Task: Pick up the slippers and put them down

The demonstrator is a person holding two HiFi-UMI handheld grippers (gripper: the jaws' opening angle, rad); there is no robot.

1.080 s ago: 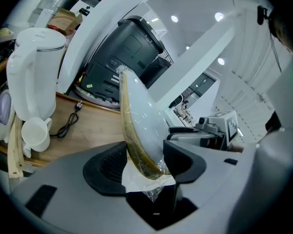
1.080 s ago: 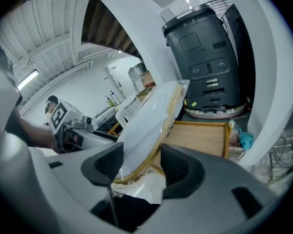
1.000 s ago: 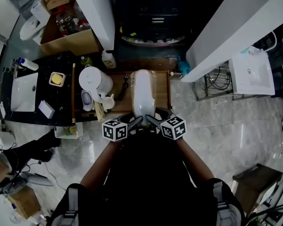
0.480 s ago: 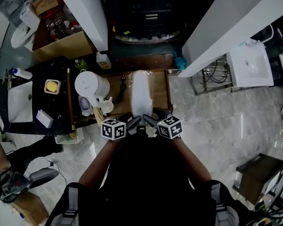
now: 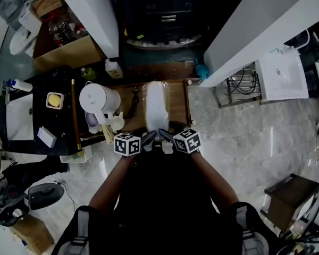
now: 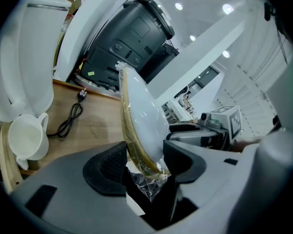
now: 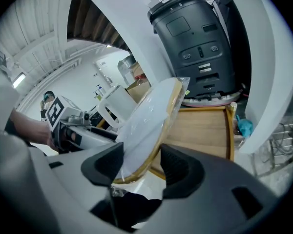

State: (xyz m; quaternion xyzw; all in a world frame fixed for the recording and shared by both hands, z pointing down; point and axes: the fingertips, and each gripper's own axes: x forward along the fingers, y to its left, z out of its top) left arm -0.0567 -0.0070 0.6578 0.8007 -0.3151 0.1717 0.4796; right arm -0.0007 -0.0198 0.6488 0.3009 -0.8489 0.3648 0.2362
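Observation:
A pair of white slippers (image 5: 155, 106) with tan soles, wrapped in clear plastic, stands on edge over a wooden tray table (image 5: 179, 104). Both grippers hold its near end. My left gripper (image 5: 149, 138) is shut on the slippers (image 6: 141, 116), sole against one pad, white side against the other. My right gripper (image 5: 165, 136) grips the same end of the slippers (image 7: 149, 118) from the other side. The far end of the pair tilts up over the wood.
A white kettle (image 5: 98, 101), a white cup (image 6: 25, 139) and a black cable (image 6: 71, 118) sit on the left of the table. A black machine (image 7: 195, 38) stands behind it. White counters flank it, and a sink (image 5: 280, 78) is at right.
Both grippers and the slippers have sunk a little toward the wooden table. Their hold on the slippers looks the same.

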